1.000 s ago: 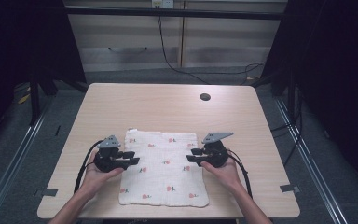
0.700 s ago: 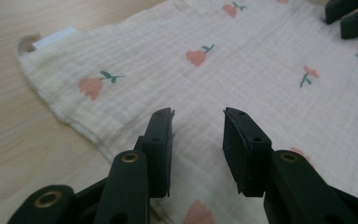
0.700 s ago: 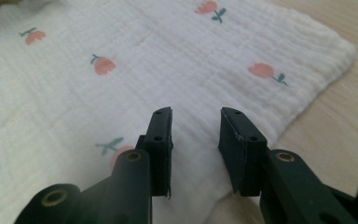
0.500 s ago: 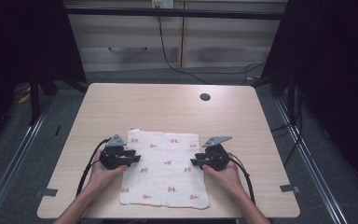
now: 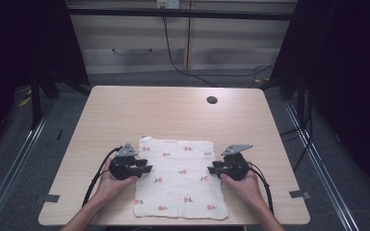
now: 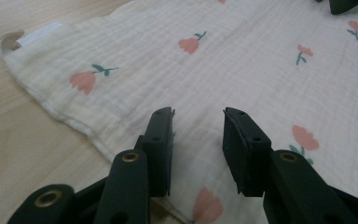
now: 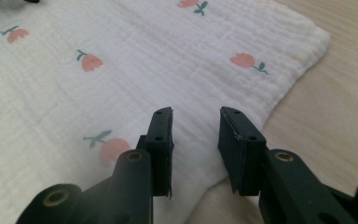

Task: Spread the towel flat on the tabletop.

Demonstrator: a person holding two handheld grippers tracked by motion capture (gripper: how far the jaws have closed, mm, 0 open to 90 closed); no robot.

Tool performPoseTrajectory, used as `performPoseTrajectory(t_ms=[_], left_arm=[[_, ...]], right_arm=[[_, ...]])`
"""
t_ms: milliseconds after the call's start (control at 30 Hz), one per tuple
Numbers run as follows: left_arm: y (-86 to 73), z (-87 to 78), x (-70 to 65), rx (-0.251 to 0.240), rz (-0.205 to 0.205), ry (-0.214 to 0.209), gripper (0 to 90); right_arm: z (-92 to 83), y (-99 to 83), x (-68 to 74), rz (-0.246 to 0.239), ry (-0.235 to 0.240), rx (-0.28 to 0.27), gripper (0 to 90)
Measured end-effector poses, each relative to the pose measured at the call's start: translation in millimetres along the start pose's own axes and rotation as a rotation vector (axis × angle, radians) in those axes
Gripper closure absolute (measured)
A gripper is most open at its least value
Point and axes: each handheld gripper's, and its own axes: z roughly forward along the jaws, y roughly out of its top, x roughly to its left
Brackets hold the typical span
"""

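Cloth flat, table's 6 o'clock edge. Both hands slid nearward since a second ago. Left gripper at cloth's 9 o'clock, right gripper at 3; jaws part-open, holding nothing. Side-edge pinch looks imminent.

No writing, brand, number or sign can be read anywhere here. The cloth carries a small white tag sewn at its corner, in the upper left of the left gripper view, and the tag's face looks blank. The cloth's print is just pink flowers with green stems, no lettering. Some pale fitting sits at the top edge of the high view, too small to read.
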Motion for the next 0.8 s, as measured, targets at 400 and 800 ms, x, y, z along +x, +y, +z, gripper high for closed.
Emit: performPoseTrajectory(t_ms=[400, 800], left_arm=[[-4.3, -3.5, -0.9, -0.006, -0.006, -0.031, 64.1], [-6.4, -3.5, -1.5, -0.020, 0.005, -0.027, 64.2]], right_arm=[[-6.0, -4.5, 6.2, -0.001, 0.014, 0.021, 65.4], [-4.0, 30.9, -23.0, 0.026, -0.010, -0.078, 66.7]])
